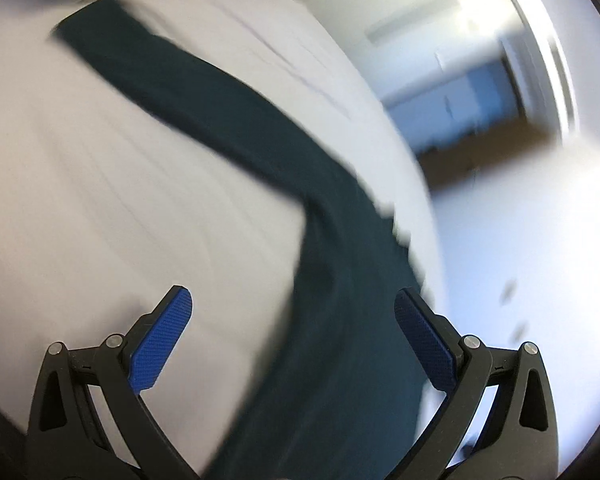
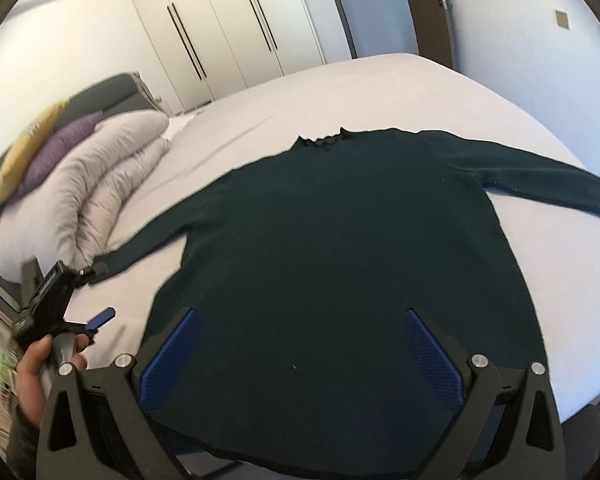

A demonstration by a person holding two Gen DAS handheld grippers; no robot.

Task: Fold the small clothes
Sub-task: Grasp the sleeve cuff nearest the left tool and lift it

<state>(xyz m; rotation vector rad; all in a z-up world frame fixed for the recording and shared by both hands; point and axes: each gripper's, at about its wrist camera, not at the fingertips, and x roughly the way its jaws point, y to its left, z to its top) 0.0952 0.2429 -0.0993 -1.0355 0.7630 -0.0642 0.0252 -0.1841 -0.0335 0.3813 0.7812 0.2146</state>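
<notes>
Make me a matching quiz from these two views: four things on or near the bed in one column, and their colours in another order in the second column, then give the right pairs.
Things:
1. sweater
2. sheet
3. back pillow
4. finger pads

Colours:
A. blue
B. yellow
C. dark green
D. pale grey-white

Pairs: 1-C, 2-D, 3-B, 4-A

The sweater lies flat on the sheet with sleeves spread. The yellow pillow is at the back of the stack, behind a purple pillow. Both the right gripper and the left gripper have blue pads and stand open.
</notes>
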